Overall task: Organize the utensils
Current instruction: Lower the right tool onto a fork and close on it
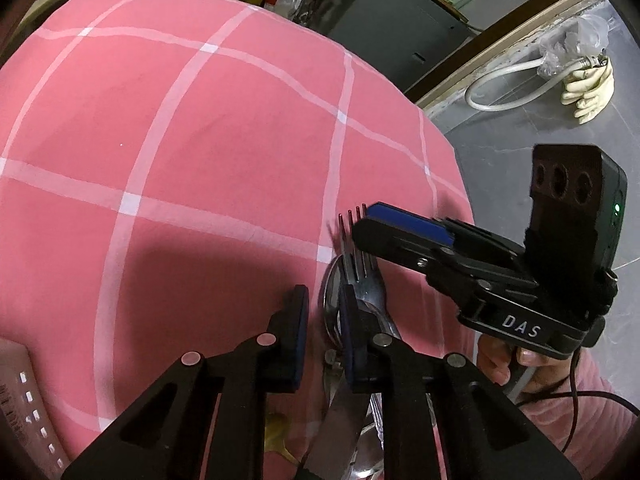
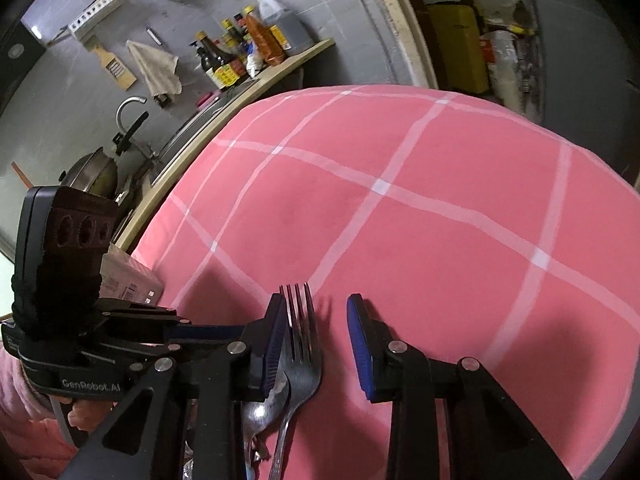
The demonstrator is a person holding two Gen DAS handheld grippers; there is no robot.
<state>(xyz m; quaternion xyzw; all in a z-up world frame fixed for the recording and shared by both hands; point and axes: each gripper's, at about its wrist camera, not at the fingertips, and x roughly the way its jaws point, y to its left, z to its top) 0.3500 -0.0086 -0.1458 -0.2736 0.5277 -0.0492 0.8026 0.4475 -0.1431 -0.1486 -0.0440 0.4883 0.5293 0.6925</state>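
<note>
A metal fork [image 2: 300,356] lies on the pink checked tablecloth [image 2: 420,220], tines pointing away, beside a metal spoon [image 2: 264,404]. In the left wrist view the fork [image 1: 360,268] overlaps the spoon [image 1: 334,304], with a knife blade [image 1: 340,420] below them. My right gripper [image 2: 316,336] is open, its jaws either side of the fork's tines. My left gripper [image 1: 324,320] is open just left of the utensils, its right finger [image 1: 354,332] over the spoon. The right gripper [image 1: 400,232] reaches in over the fork.
A pale box [image 2: 128,280] sits at the table's left edge. A kitchen counter [image 2: 208,120] with sauce bottles [image 2: 248,48] and a wok [image 2: 92,172] runs behind the table. A white perforated object [image 1: 28,400] is at lower left in the left wrist view.
</note>
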